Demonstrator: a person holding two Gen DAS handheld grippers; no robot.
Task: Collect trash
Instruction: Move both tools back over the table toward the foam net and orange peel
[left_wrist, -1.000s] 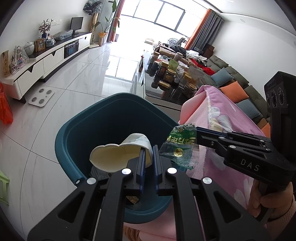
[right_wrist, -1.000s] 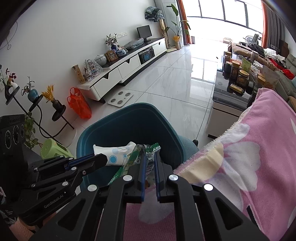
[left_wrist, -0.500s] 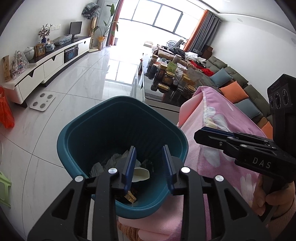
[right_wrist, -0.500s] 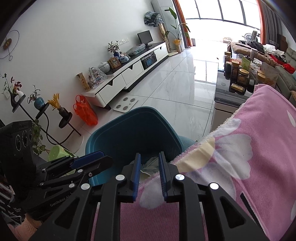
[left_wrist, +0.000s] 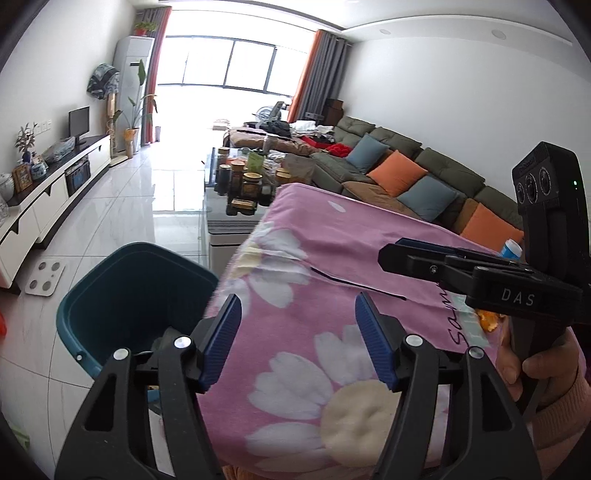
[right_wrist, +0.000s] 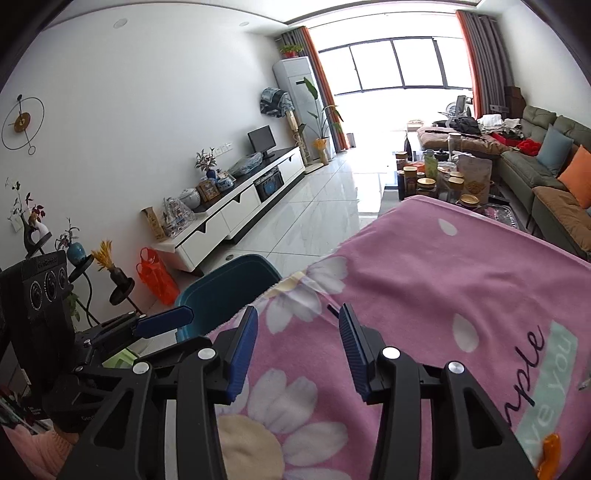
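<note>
Since both tongs, the left gripper (left_wrist: 297, 314) and right gripper (right_wrist: 297, 326), have just been opening and stand spread with nothing between them, they look freed for more trash. From the left view the teal bin (left_wrist: 92, 291) sits at eight o'clock beside the pink blanket (left_wrist: 332, 251), likely handy for drops.

left hand-held gripper (left_wrist: 297, 339): black plastic frame, triangular cut-outs, silver screws, ribbed blue pads (left_wrist: 373, 343). right hand-held gripper (right_wrist: 297, 349): same build; "das" in white on its side, three round lenses on its black camera block. pink knit sleeve (left_wrist: 569, 413) at the wrist.
</note>
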